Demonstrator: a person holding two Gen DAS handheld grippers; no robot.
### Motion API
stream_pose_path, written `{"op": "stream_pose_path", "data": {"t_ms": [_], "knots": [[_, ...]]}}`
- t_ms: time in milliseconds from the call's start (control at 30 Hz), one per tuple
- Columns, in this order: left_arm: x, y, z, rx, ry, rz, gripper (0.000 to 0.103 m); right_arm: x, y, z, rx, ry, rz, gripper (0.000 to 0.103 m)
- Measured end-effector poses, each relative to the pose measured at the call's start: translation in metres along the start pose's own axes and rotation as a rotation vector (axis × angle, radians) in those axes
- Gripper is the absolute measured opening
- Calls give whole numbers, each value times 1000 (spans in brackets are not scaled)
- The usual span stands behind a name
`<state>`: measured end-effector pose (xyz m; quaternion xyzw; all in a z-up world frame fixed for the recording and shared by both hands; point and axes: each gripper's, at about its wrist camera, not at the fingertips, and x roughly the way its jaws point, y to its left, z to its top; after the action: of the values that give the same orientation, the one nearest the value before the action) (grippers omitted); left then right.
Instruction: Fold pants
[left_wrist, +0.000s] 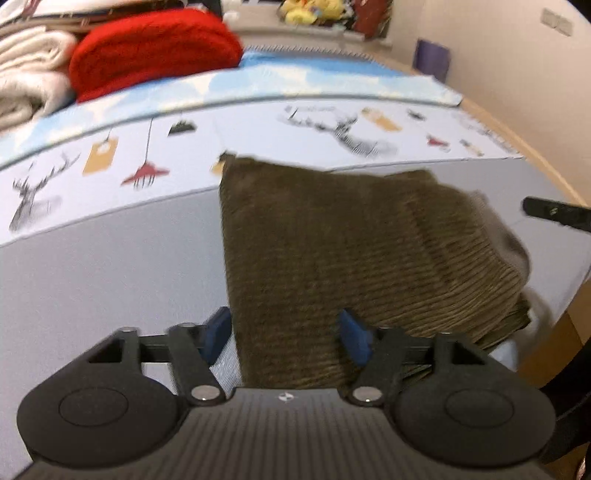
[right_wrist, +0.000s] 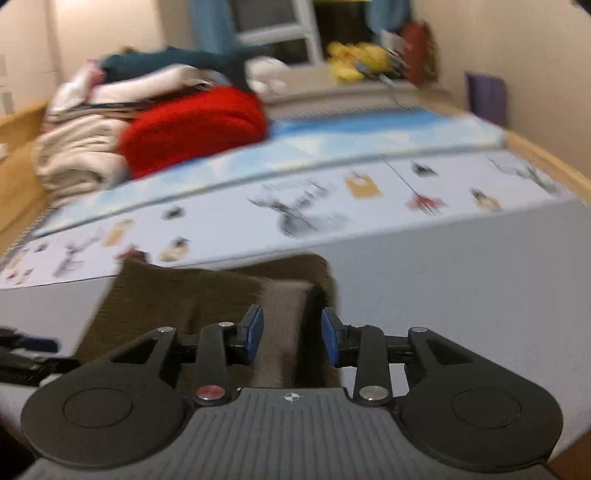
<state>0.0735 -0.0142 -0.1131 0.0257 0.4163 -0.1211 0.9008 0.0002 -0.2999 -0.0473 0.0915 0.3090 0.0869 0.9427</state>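
Ribbed, seemingly corduroy pants on matt table

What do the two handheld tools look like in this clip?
Both match: the left tool and right tool have matte black bodies with ribbed grey-black tops, a small round crosshair mark at centre, two round side housings, black linkage arms with silver pins, and blue pads on the fingers. The right one has one red pin. No cables or sleeves are clear.

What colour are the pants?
Olive-brown ribbed corduroy pants, best seen in the left wrist view.

One pair of pants is seen at centre, one red blanket upper left, and two tongs are counted.
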Motion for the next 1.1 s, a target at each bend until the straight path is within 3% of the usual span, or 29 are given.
{"op": "stream_pose_path", "data": {"t_ms": [33,67,100,133,167,200,267,400,433,467,533,633,767,933,1033,1067,1100], "knots": [[-1,-1,-1,10,-4,-14,45,3,3,-2,-21,20,14,37],[0,-3,-3,27,8,-33,31,12,6,-7,-44,78,6,37],[6,-6,-5,48,43,-45,24,27,8,-15,-72,173,-27,37],[17,-9,-11,81,108,-41,21,41,7,-25,-89,261,-53,39],[25,-14,-17,126,137,-21,21,48,2,-30,-70,297,-57,50],[26,-20,-20,172,128,0,21,49,-4,-27,-3,294,-50,57],[23,-24,-16,181,124,11,21,48,-12,-18,81,292,-18,56],[16,-6,-5,22,139,-36,30,43,-23,-8,176,234,-28,57],[11,-1,2,-12,131,-51,39,43,-28,-4,202,215,-14,61],[5,5,9,-27,111,-62,53,44,-31,-3,221,202,-4,70],[-1,16,28,-31,73,-54,71,54,-40,4,252,205,2,84],[7,39,57,-39,65,-66,83,76,-56,8,311,303,38,87],[48,81,81,-176,165,-166,84,111,-73,10,386,406,149,92],[118,124,77,-472,294,-259,84,143,-74,9,355,496,256,96],[144,124,72,-479,331,-331,89,151,-68,10,330,509,283,99],[144,121,75,-456,316,-341,81,152,-64,12,298,498,284,96],[142,117,77,-424,285,-359,64,152,-59,13,269,487,274,89]]}}
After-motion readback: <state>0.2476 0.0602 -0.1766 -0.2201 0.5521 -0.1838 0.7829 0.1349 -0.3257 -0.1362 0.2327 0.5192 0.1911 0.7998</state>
